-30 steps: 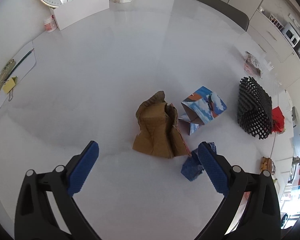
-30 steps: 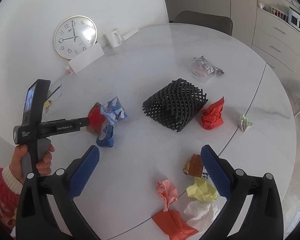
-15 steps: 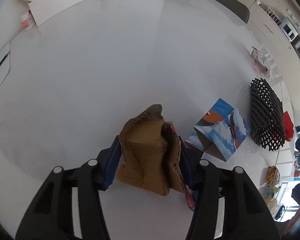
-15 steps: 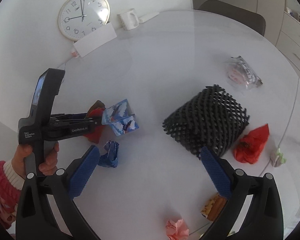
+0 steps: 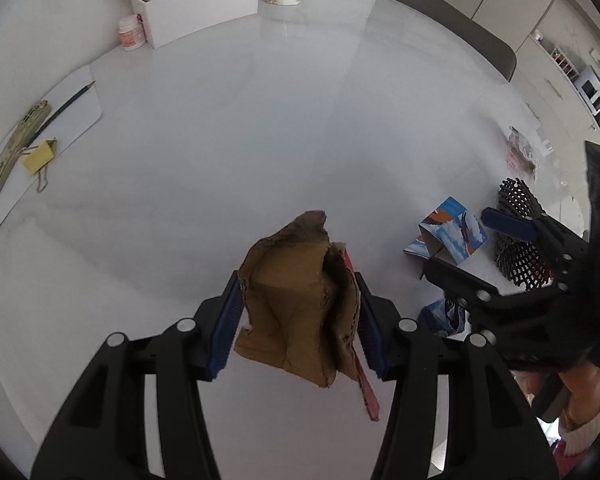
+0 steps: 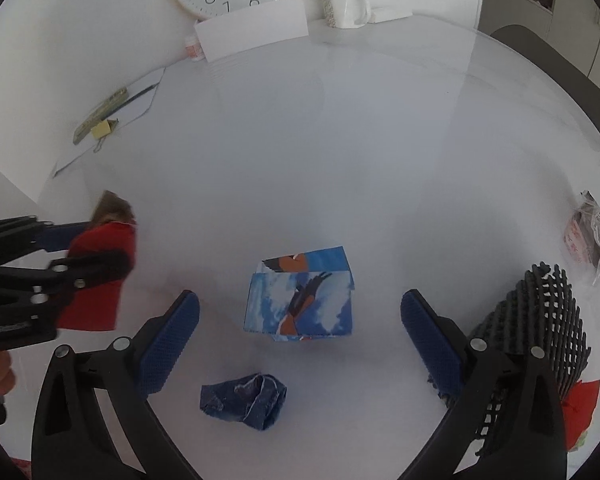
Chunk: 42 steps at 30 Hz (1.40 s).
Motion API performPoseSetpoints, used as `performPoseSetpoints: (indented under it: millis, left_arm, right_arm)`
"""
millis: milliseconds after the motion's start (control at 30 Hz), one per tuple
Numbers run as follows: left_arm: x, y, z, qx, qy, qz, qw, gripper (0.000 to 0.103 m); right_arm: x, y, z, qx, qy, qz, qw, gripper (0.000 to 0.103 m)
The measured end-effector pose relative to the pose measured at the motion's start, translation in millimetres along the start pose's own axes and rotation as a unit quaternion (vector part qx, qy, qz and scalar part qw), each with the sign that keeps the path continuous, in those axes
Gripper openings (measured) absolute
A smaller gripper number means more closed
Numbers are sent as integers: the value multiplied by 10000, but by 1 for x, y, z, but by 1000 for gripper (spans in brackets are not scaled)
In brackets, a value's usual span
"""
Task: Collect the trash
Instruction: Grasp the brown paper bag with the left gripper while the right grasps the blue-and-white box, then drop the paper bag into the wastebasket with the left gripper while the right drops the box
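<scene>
Far left of the mesh basket (image 6: 540, 320): paper sheet w/ pencil, yellow clip & a green strip (image 5: 18, 140) — desk stuff by the look, prob not trash, untouched.

Left of basket, well apart: left gripper (image 5: 298, 316) clamped on crumpled brown cardboard (image 5: 296, 300), pads pressing both sides, red strip trailing off its right edge. Seems lifted clear of table (image 5: 220, 140), though hard to be sure. Same piece shows red-faced in right wrist view. So one item grabbed, not yet delivered.

Nearer basket, still left of it: blue printed paper box (image 6: 300, 296) sitting on table. Right gripper (image 6: 300, 344) poised over it, jaws wide but closing, box between fingers w/ gaps both sides, no contact yet. Likely pick no. 2.

Just in front of that, same side of basket: dark blue crumpled wad (image 6: 244, 402), loose on table, not started.

Basket itself: lying tipped on its side; contents not visible, can't tell if anything is in yet.

Beyond basket, to its right: clear plastic wrapper (image 6: 588, 240) on table; red scrap (image 6: 580, 404) touching basket's lower edge. Both left to collect.

Judgement: early stage — one piece in hand, one about to be gripped, at least three still out.
</scene>
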<state>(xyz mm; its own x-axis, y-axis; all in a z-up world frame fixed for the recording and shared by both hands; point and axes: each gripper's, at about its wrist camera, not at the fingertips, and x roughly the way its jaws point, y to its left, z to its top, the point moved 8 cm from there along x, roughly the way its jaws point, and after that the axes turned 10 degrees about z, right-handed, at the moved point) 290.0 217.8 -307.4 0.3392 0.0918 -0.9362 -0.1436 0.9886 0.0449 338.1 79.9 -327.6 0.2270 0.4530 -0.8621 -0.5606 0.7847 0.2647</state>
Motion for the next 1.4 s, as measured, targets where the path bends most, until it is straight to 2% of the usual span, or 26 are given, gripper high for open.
performPoseSetpoints:
  millis: [33,67,100,200,300,400,500,633,833,1033,1233,1400]
  left_arm:
    - [-4,1,-1,4,-26,22,10000,51]
    - [-8,1,-2,11,-46,53,10000,51]
    - [-13,3,-5,25,-58,67,10000,51]
    - [-22,-4,-8,94,-38,-1,9999,51]
    - [-33,-18,-13,257,14,-33,9997,51]
    - [-55,-42,-18,484,-69,-181,9986,51]
    - [-83,-74,-28,765,-200,-377,9962,51]
    - [-120,-121,-49,1186,-397,-591,9904,51]
    - [-161,-194,-106,1915,-510,-882,9762,51]
    - [-187,-268,-176,2688,-506,-1111,9554,51]
    - [-204,-344,-240,3305,-461,-1298,9337,51]
    - [-209,-396,-285,3648,-409,-1349,9204,51]
  right_arm:
    - [5,0,0,2,56,-4,10000,74]
    - [9,-1,0,44,142,-8,9999,58]
    - [12,-2,-1,101,215,-22,9997,51]
    - [7,-5,-1,184,162,-8,9997,51]
    - [-19,-4,-2,190,-84,-51,9998,51]
    - [-60,-5,-7,260,-400,-115,9988,51]
    - [-110,-12,-28,522,-722,-218,9958,51]
    - [-174,-22,-80,960,-1037,-383,9892,51]
    - [-256,-37,-191,1623,-1291,-793,9750,51]
    - [-301,-51,-300,2250,-1288,-1176,9586,51]
    - [-332,-75,-401,2893,-1261,-1373,9389,51]
    - [-351,-89,-459,3197,-1299,-1479,9268,51]
